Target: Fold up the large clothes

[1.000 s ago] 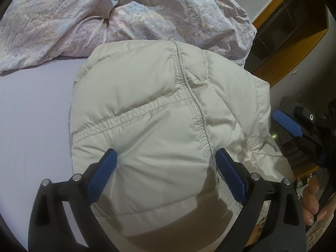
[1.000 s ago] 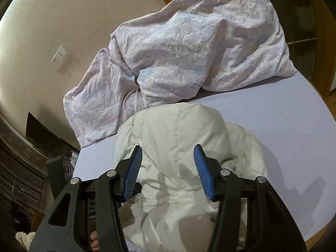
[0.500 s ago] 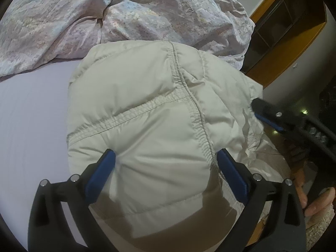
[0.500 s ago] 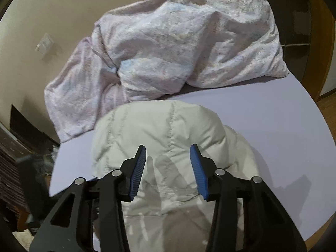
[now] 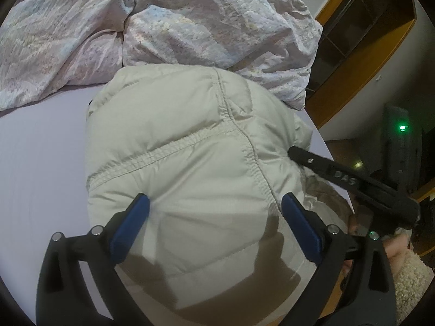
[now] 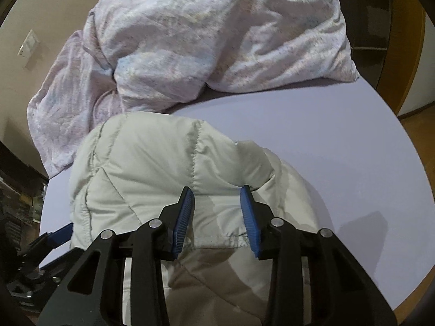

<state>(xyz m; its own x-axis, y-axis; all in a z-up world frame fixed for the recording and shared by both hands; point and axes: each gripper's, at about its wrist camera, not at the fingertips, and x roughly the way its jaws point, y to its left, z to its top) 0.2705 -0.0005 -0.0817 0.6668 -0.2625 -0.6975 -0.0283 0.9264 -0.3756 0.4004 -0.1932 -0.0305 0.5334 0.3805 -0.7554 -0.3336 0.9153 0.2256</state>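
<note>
A cream quilted puffer jacket (image 5: 190,168) lies folded in a bundle on the lavender bed sheet; it also shows in the right wrist view (image 6: 152,168). My left gripper (image 5: 214,203) is open, its blue pads wide apart just above the jacket's near part. My right gripper (image 6: 216,195) is open with a narrower gap, fingers over the jacket's right side near a fold. The right gripper's black finger (image 5: 339,176) shows at the jacket's right edge in the left wrist view. The left gripper's blue tip (image 6: 58,235) shows at the jacket's left side.
A crumpled pale floral duvet (image 5: 152,27) lies at the back of the bed, touching the jacket's far edge; it also shows in the right wrist view (image 6: 212,40). Bare sheet (image 6: 339,141) lies to the right. Wooden shelving (image 5: 361,40) stands beyond the bed's right edge.
My right gripper has moved forward and down onto the jacket's right side, its fingers closing somewhat. My left gripper has stayed over the jacket, still wide open.
</note>
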